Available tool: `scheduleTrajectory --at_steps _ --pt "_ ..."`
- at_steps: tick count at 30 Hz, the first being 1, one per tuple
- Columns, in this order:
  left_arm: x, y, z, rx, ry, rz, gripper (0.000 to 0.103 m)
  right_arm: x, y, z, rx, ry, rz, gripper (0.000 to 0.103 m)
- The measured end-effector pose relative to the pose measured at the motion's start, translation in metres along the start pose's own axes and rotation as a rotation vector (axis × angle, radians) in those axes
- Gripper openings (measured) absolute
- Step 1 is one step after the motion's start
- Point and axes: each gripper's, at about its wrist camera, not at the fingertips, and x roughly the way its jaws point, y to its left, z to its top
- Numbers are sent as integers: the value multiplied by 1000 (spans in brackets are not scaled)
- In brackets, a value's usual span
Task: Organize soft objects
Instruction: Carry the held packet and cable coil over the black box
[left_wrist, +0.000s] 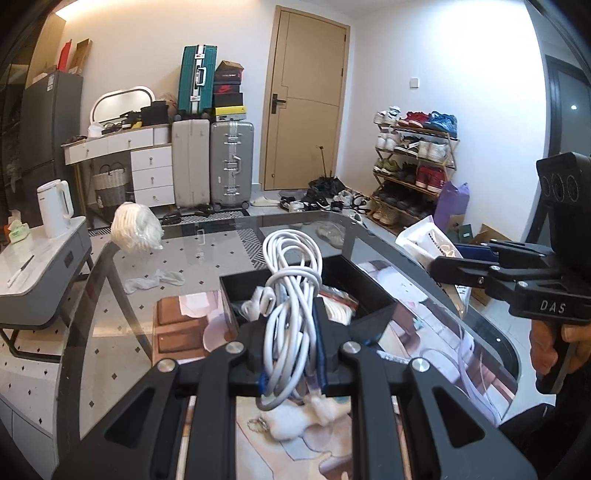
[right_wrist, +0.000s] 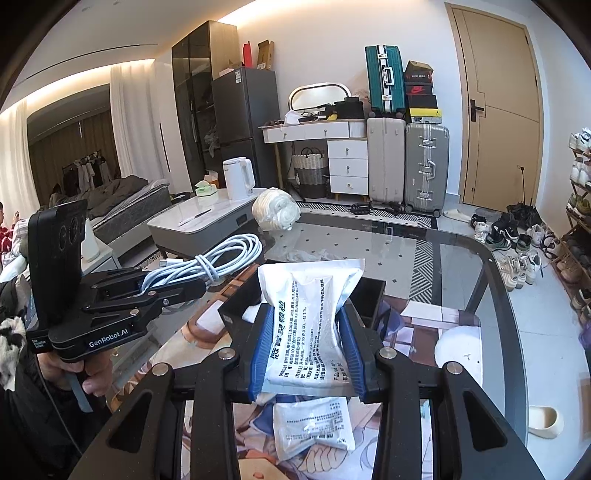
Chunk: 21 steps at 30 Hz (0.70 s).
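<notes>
just above the black tray (right_wrist: 373, 295) on the table (right_wrist: 461, 266), right hand-held gripper (right_wrist: 306, 347) pinches the white pouch (right_wrist: 314, 295) lengthwise; left hand-held gripper (left_wrist: 291, 332) beside it clamps the coiled cable (left_wrist: 291, 273), equally near

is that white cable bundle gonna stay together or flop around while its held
The white cable bundle probably holds its shape: a few turns are wrapped round its middle. The loops beyond the left gripper look limp, so they may sway. It seems light.

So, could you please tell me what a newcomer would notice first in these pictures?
Probably the coiled white cable clamped in the left gripper above the black tray. Next, the printed white pouch pinched in the right gripper, over the glass table.
</notes>
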Motion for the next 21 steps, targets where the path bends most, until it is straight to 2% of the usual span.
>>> scheduleTrajectory --at_steps 8,13,21 --pt "14 3 17 13 -35 59 17 21 -2 14 29 6 -15 36" --pt "31 3 23 25 -29 75 17 34 -8 23 65 3 -23 36" --pt "58 1 27 33 -10 66 17 63 -16 28 91 35 -34 36"
